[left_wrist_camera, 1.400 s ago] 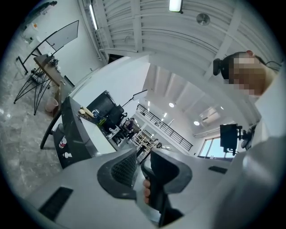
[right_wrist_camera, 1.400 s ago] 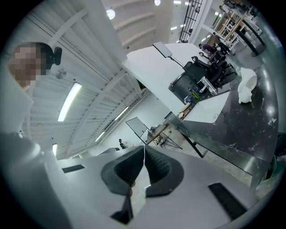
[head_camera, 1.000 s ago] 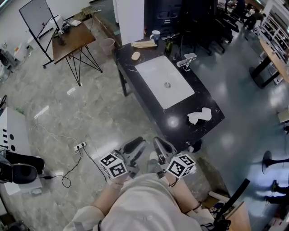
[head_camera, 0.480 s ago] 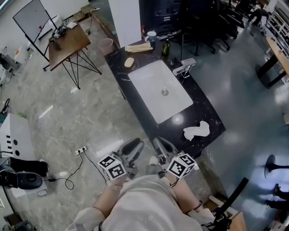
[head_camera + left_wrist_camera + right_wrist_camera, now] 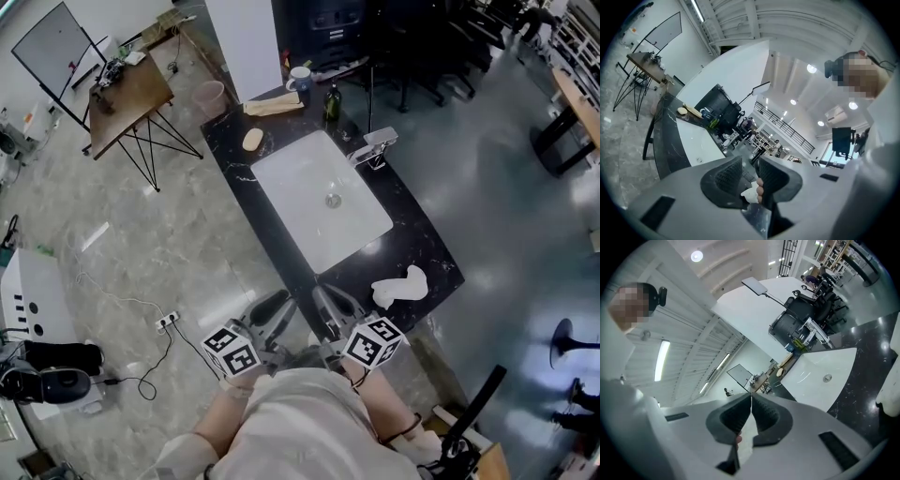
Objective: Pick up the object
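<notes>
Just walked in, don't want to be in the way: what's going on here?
A person holds a claw in each hand at the near end of a black counter with a white sink. The left claw is slightly open, the right claw shut; both are empty. A crumpled white cloth lies on the counter, untouched.

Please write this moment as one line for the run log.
phase: before pick | left gripper: open, empty | right gripper: shut, empty | white cloth: on black counter beside sink, untouched
</notes>
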Available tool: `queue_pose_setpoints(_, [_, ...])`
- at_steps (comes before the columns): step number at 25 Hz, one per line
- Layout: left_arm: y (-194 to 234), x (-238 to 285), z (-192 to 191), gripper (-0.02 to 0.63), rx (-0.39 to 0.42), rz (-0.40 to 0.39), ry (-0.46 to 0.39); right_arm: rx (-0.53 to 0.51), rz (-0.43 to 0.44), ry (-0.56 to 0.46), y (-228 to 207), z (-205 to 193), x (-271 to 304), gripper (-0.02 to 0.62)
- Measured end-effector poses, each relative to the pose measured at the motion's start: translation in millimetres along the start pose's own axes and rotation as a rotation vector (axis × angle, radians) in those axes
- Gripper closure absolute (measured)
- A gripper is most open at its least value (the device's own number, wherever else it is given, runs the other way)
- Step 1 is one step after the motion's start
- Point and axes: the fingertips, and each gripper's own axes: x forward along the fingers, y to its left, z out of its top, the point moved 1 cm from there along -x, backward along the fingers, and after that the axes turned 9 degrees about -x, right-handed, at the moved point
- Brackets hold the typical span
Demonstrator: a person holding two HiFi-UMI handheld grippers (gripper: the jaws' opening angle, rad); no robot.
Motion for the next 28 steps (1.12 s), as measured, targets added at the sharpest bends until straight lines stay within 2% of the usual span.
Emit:
queue_pose_setpoints(5, [-1,5,12,0.509,0.002,-0.029,0.035,-0.04,-0.029,-0.017,5,7,5,0.575])
queue_pose_setpoints(9, [-7,8,15,0.508,0.012,-0.119,0.053,-0.049,-0.094,-0.055,8,10,-3,0.575])
queue_pose_setpoints(13, [-14,14,19,0.508,0.017,-0.155,0.085,-0.061,-0.151,-0.093,6,14,-13,0.575])
queue_pose_setpoints(28, [-39,71,-26,0.492,0.061,-0.276,0.299,-0.05,-0.393,-0.253,-49,34,-98,0.575])
